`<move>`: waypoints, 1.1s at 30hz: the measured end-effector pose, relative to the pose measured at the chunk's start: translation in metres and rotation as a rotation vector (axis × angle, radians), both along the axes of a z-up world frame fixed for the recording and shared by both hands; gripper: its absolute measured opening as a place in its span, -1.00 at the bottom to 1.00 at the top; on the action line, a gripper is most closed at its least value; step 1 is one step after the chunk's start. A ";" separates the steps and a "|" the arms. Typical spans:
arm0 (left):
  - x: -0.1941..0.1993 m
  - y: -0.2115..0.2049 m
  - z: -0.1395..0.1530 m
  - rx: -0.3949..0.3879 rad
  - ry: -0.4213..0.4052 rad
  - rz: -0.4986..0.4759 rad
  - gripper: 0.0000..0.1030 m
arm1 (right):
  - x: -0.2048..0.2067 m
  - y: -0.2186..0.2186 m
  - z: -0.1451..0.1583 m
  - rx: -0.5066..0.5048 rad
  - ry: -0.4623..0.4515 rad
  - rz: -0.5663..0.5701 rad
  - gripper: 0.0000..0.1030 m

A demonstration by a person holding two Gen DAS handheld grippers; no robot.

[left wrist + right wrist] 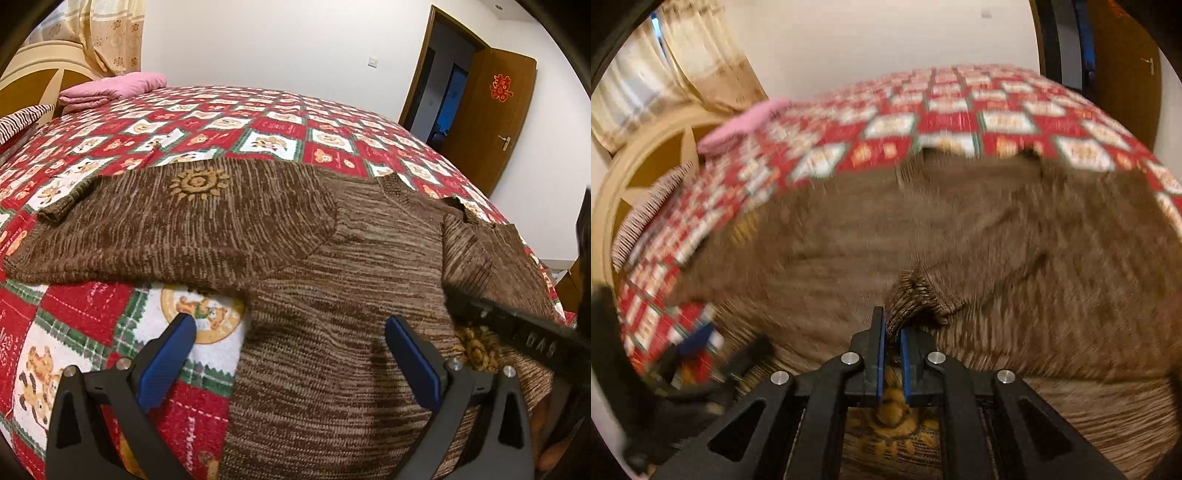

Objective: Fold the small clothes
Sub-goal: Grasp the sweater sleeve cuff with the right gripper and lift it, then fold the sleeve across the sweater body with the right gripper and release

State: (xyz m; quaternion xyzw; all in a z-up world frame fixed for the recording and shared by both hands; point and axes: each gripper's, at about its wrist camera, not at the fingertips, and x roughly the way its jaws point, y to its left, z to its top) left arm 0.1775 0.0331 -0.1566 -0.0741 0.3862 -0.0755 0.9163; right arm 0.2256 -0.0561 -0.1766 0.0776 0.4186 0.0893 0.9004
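- A pink folded cloth (110, 88) lay far left by the headboard (33, 70).
- The brown sweater (332, 258) lay spread across the patchwork bedspread (258, 122), one sleeve (166, 221) folded across its body.
- The left gripper (290, 336) hovered low over the sweater's hem, jaws wide apart, holding nothing.
- The right gripper (892, 332) had pinched a bunched sleeve cuff (916, 295) between nearly closed jaws.

Both wrist views low and close over the bedspread (280, 129), facing the far wall (258, 37).
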 end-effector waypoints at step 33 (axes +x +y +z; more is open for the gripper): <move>0.000 -0.002 -0.001 0.032 0.003 0.002 1.00 | -0.042 -0.192 0.015 -0.311 -0.017 -0.516 -0.26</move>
